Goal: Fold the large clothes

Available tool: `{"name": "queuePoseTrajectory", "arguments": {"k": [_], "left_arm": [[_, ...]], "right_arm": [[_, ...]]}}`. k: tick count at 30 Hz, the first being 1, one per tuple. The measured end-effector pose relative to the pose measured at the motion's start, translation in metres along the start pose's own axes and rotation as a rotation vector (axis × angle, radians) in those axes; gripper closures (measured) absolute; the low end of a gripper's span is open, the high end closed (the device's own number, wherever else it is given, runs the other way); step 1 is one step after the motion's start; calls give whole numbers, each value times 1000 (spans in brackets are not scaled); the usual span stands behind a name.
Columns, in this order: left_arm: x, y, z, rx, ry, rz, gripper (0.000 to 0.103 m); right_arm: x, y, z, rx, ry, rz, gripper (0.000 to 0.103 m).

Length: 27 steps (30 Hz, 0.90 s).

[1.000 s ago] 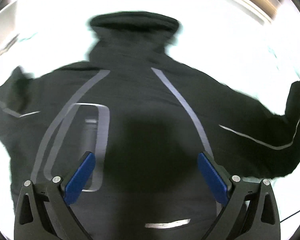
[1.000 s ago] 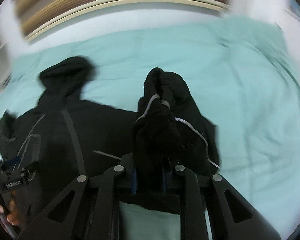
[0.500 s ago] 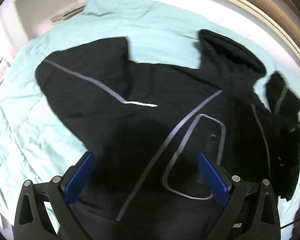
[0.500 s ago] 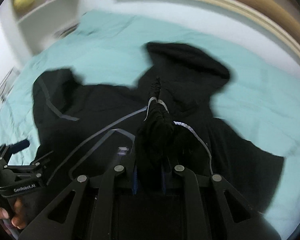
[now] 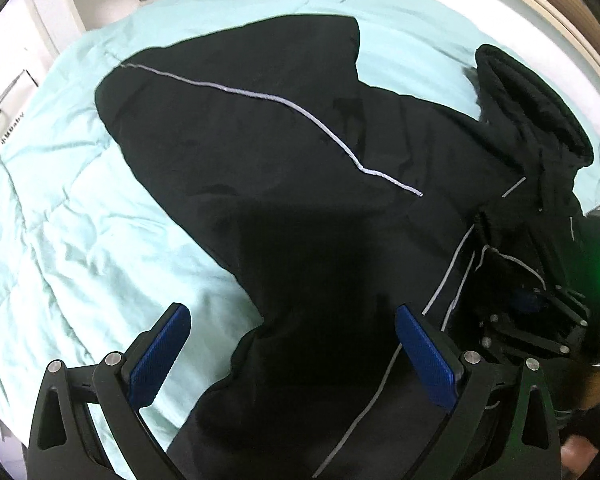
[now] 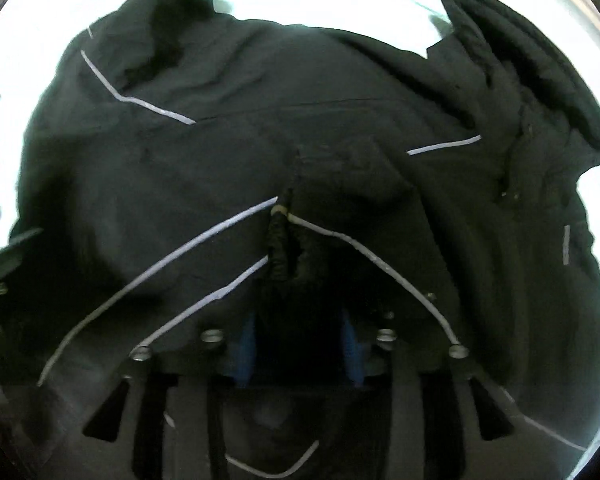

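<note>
- Your left gripper [image 5: 292, 354] points steeply down over the bed, its blue pads [image 5: 158, 356] spread wide with nothing between them; one finger hangs over the bedcover, the other over the cloth.
- The black jacket [image 5: 284, 184] lies spread on the mint-green bedcover [image 5: 72, 216], one sleeve [image 5: 228, 80] stretched out flat towards the far side and the hood [image 5: 540, 120] bunched up at the right.
- Your right gripper [image 6: 298, 344] also tips steeply downward, close above the jacket's [image 6: 228, 152] middle.
- Its jaws have just been opening: the blue pads [image 6: 246, 344] stand partly apart, and the folded-over sleeve cuff [image 6: 284, 248] lies between them; whether they press on it you cannot tell.
- From the left wrist view, your right gripper [image 5: 528, 320] shows dark at the right edge, low against the jacket beside the hood.
</note>
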<state>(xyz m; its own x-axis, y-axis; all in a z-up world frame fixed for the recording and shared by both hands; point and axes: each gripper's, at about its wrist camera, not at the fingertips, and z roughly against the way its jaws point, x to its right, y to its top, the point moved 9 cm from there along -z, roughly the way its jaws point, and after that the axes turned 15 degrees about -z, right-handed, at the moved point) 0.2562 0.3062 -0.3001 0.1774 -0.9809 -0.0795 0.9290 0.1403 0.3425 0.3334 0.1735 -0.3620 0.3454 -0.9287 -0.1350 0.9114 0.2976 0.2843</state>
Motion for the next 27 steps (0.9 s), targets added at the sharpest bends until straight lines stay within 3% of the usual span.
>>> {"name": "queuePoseTrajectory", "arguments": {"k": [1, 4, 8, 10, 15, 20, 21, 25, 27], "left_arm": [[1, 1, 0, 2, -8, 0, 1], [9, 7, 3, 24, -41, -19, 1], [32, 15, 11, 54, -123, -86, 1], [48, 18, 13, 62, -178, -116, 1], [94, 30, 9, 86, -363, -160, 1], [120, 48, -6, 102, -469, -139, 1], [123, 52, -11, 104, -489, -133, 4], [134, 58, -32, 44, -520, -139, 37], [147, 57, -45, 0, -527, -155, 40]], "right_arm": [[-1, -1, 4, -17, 36, -2, 49], [4, -7, 26, -51, 129, -19, 43], [30, -21, 73, -10, 203, -50, 33], [54, -24, 88, 29, 170, -87, 30], [157, -32, 100, 80, 21, -274, 30], [227, -44, 99, 114, -107, -404, 30], [230, -44, 97, 115, -106, -412, 30], [241, -55, 90, 97, -117, -426, 31], [232, -52, 81, 94, -123, -415, 31]]}}
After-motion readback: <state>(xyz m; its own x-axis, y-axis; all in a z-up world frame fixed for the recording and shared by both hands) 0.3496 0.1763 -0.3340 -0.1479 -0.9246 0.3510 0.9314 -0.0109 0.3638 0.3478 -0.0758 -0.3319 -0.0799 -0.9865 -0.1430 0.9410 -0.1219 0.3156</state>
